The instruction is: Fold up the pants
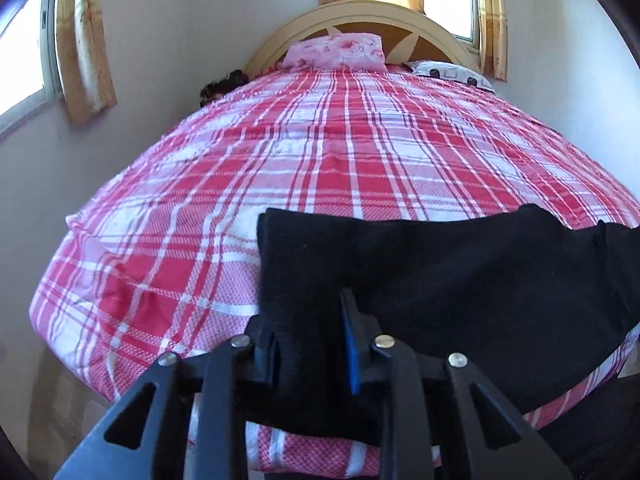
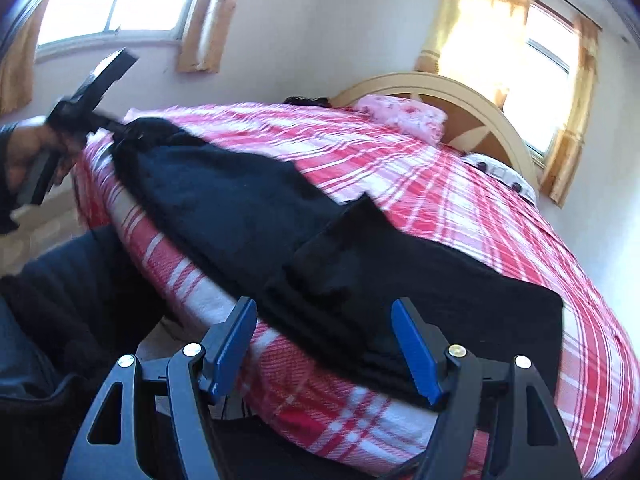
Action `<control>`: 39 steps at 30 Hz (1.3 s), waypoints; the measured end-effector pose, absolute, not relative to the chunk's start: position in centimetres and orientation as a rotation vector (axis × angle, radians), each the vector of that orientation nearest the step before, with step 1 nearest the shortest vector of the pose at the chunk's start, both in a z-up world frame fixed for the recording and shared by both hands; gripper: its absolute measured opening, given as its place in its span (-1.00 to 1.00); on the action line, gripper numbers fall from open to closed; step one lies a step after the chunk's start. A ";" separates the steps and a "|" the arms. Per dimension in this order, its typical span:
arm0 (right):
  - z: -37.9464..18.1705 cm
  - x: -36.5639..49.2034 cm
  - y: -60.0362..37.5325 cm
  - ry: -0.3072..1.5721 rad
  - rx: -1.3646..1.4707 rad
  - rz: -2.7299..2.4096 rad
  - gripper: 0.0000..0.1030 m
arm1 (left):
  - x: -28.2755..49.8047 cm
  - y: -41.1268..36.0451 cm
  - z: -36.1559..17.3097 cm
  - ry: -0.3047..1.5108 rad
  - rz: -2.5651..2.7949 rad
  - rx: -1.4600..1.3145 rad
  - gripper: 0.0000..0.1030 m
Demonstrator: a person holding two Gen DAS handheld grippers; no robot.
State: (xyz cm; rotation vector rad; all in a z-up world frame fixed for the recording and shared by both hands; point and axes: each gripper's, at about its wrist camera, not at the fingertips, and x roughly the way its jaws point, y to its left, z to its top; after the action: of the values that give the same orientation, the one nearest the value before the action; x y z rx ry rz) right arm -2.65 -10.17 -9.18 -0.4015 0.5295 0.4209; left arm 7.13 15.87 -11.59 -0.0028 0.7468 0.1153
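Observation:
Black pants (image 1: 460,272) lie across the near edge of a bed with a red and white plaid cover (image 1: 320,152). My left gripper (image 1: 310,332) is shut on the pants' left end, with black cloth pinched between its blue pads. In the right wrist view the pants (image 2: 224,200) stretch from upper left to lower right, with a folded layer on top near the middle. There a hand holds the left gripper (image 2: 116,128) at the pants' far end. My right gripper (image 2: 322,312) is open at the bed's edge, its jaws wide apart over the pants' near hem and gripping nothing.
A pink floral pillow (image 1: 336,54) and a white patterned pillow (image 1: 448,74) lie by the cream headboard (image 1: 360,16). Windows with yellow curtains (image 1: 84,48) are behind and to the left. A person's dark-clothed legs (image 2: 72,288) stand against the bed's edge.

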 end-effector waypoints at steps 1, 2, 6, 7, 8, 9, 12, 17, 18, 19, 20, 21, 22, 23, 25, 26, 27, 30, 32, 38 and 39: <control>-9.0 -2.4 -10.6 0.529 -0.379 0.411 0.38 | 7.0 15.7 -11.3 0.746 0.106 -0.014 -0.49; -8.7 -2.1 -11.2 0.533 -0.350 0.397 0.38 | 6.9 15.7 -11.2 0.748 0.089 -0.040 -0.52; -8.4 -1.3 -13.2 0.550 -0.258 0.348 0.38 | 6.8 16.4 -10.1 0.747 -0.010 -0.176 -0.56; -8.2 -1.0 -13.6 0.558 -0.234 0.336 0.38 | 6.9 16.6 -9.9 0.752 -0.027 -0.214 -0.57; -8.0 -0.7 -14.1 0.569 -0.207 0.324 0.38 | 7.1 16.7 -9.6 0.752 -0.043 -0.243 -0.57; -7.7 -0.3 -14.8 0.582 -0.173 0.309 0.38 | 7.3 16.9 -9.2 0.747 -0.063 -0.276 -0.57; -6.8 1.0 -17.2 0.629 -0.064 0.266 0.38 | 7.9 15.7 -7.6 0.727 -0.117 -0.322 -0.57; -6.0 2.6 -22.0 0.675 0.060 0.146 0.38 | 9.0 10.3 -2.8 0.649 -0.259 -0.320 -0.57; -5.8 2.8 -23.1 0.674 0.080 0.119 0.38 | 9.4 8.3 -1.6 0.630 -0.301 -0.306 -0.57; -5.7 2.9 -24.0 0.672 0.096 0.093 0.38 | 9.6 7.3 -1.0 0.623 -0.324 -0.300 -0.57; -5.6 3.0 -24.9 0.673 0.112 0.071 0.38 | 9.9 5.5 0.0 0.612 -0.361 -0.289 -0.57; -5.6 3.0 -25.8 0.671 0.131 0.051 0.38 | 10.1 3.5 0.9 0.599 -0.396 -0.269 -0.57; -5.6 3.1 -26.6 0.667 0.148 0.034 0.38 | 10.3 2.1 1.5 0.592 -0.421 -0.255 -0.57; -5.7 3.1 -27.4 0.664 0.162 0.017 0.38 | 10.5 0.9 1.9 0.589 -0.445 -0.244 -0.57; -5.9 3.2 -28.6 0.666 0.189 -0.009 0.38 | 11.1 -3.0 2.8 0.589 -0.506 -0.200 -0.57; -6.1 3.3 -29.2 0.664 0.198 -0.021 0.38 | 11.3 -4.4 3.0 0.591 -0.523 -0.181 -0.57; -6.2 3.3 -29.7 0.662 0.205 -0.033 0.38 | 11.5 -5.7 3.0 0.593 -0.537 -0.158 -0.57; -6.7 3.4 -30.9 0.659 0.241 -0.058 0.38 | 11.9 -10.3 1.9 0.606 -0.566 -0.058 -0.57; -6.9 3.5 -31.7 0.659 0.272 -0.074 0.38 | 12.2 -13.5 0.0 0.631 -0.580 0.022 -0.57; -7.6 3.4 -33.2 0.659 0.333 -0.109 0.38 | 11.9 -20.2 -5.1 0.709 -0.639 0.176 -0.54; -7.6 3.3 -33.3 0.656 0.335 -0.112 0.38 | 11.8 -20.8 -5.4 0.721 -0.651 0.192 -0.49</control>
State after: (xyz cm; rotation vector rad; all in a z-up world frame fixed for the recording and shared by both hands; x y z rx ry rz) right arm 3.34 -33.29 -7.60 0.3351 0.6565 -0.1116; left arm 11.79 -20.82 -5.43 0.1918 0.7209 -0.6512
